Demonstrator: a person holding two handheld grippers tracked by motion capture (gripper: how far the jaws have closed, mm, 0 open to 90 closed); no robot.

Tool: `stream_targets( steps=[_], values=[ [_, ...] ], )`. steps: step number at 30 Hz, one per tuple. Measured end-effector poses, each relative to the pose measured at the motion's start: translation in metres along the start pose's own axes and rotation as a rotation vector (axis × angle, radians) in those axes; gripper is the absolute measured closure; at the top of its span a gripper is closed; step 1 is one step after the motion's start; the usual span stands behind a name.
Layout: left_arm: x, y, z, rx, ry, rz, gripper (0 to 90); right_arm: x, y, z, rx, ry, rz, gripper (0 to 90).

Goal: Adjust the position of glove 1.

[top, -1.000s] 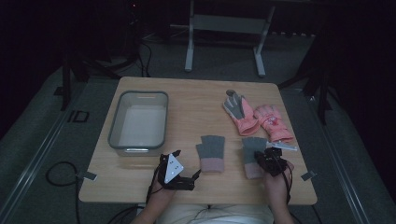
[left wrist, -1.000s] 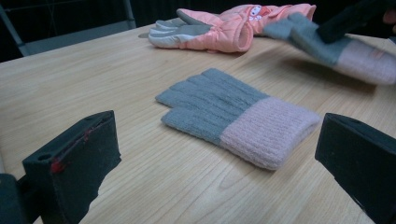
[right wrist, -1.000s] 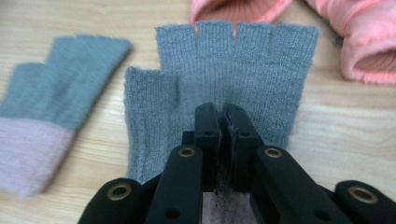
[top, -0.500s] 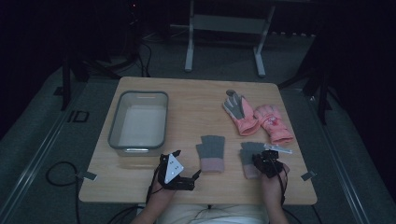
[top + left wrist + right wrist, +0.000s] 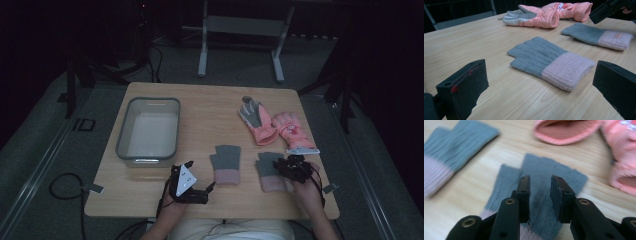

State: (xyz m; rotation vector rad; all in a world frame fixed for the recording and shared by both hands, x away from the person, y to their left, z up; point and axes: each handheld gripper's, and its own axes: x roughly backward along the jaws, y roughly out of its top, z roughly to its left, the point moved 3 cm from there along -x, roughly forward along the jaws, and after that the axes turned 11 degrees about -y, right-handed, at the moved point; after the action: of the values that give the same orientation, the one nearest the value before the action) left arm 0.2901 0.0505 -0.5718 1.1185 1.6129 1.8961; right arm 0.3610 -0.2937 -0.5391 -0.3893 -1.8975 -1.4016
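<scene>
Now | right claw [image 5: 539,195]: just been opening, nothing pinched, over right knit glove [image 5: 549,177] | left claw [image 5: 541,87]: spread, empty

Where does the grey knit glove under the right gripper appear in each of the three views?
High view: grey knit glove at lower right, beside the right gripper.
Left gripper view: upper right.
Right gripper view: centre, beneath the jaws.
Shared landmark: pink padded gloves beyond it.

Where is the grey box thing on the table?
In the high view, the grey bin sits on the left part of the wooden table, just beyond the left hand-held gripper and left of the nearer knit glove.
</scene>
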Motion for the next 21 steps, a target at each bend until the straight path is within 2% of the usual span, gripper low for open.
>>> stream_targets(
  steps=[3,6,9,13,16,21],
  values=[
    [0.0,0.0,0.0,-0.001,0.001,0.002,0.0,-0.001,-0.003,-0.001,0.098,0.026,0.006,67.2],
    [0.0,0.0,0.0,0.002,0.002,0.0,0.0,-0.003,-0.003,-0.004,0.143,0.037,0.028,65.9],
    [0.0,0.0,0.0,0.002,0.001,0.002,0.0,-0.005,-0.002,-0.004,0.135,0.069,0.031,65.3],
    [0.0,0.0,0.0,0.002,-0.003,0.002,0.0,-0.011,-0.004,0.001,0.128,0.082,0.031,65.6],
    [0.0,0.0,0.0,0.0,-0.004,0.002,0.0,-0.019,-0.011,0.005,0.134,0.057,0.054,65.5],
    [0.0,0.0,0.0,-0.001,-0.006,0.002,0.0,-0.019,-0.017,0.007,0.098,0.035,0.027,70.8]
  ],
)
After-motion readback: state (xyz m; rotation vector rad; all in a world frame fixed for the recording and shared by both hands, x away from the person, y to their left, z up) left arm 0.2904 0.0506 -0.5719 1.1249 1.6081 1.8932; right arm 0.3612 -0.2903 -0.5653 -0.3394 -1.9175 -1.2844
